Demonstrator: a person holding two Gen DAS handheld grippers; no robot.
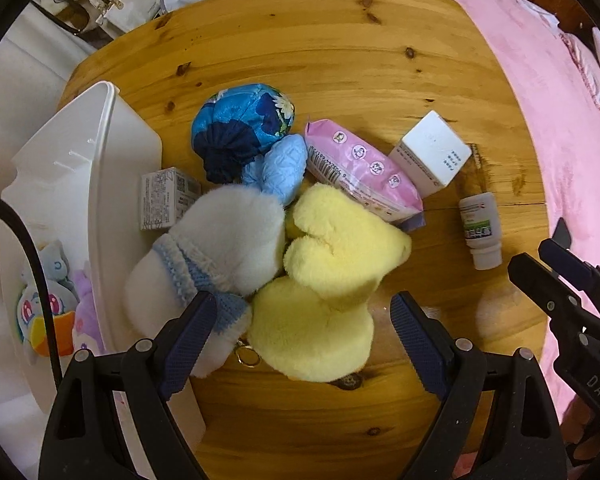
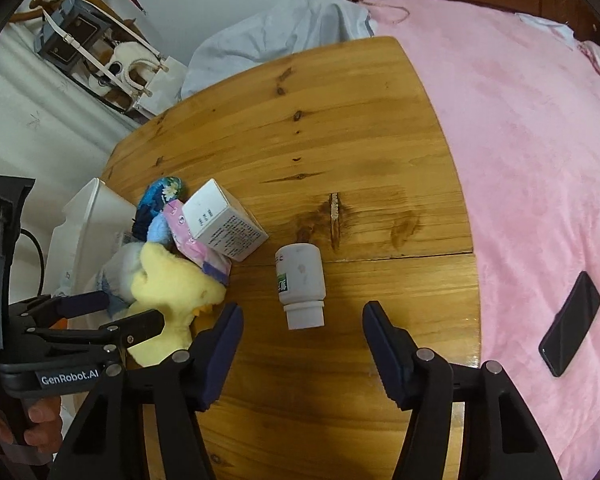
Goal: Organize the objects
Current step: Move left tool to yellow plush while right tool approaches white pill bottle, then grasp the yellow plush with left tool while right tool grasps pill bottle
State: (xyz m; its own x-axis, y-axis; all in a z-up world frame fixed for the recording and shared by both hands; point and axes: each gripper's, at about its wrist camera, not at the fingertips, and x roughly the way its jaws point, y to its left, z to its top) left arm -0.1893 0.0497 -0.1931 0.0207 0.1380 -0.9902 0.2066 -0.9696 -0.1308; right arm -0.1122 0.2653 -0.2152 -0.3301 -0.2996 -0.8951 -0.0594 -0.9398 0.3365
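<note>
Plush toys (image 1: 52,312), perhaps three, in white bin (image 1: 100,184); both jaws open, empty.

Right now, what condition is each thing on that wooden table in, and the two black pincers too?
White plastic bottle: lying on its side, cap on.
White cardboard box: closed, tilted against the pink packet.
Yellow plush toy: lying between the left gripper's fingers, not squeezed.
White plastic bin: open, small toys inside.
Left gripper: open.
Right gripper: open, nothing between its fingers.
</note>
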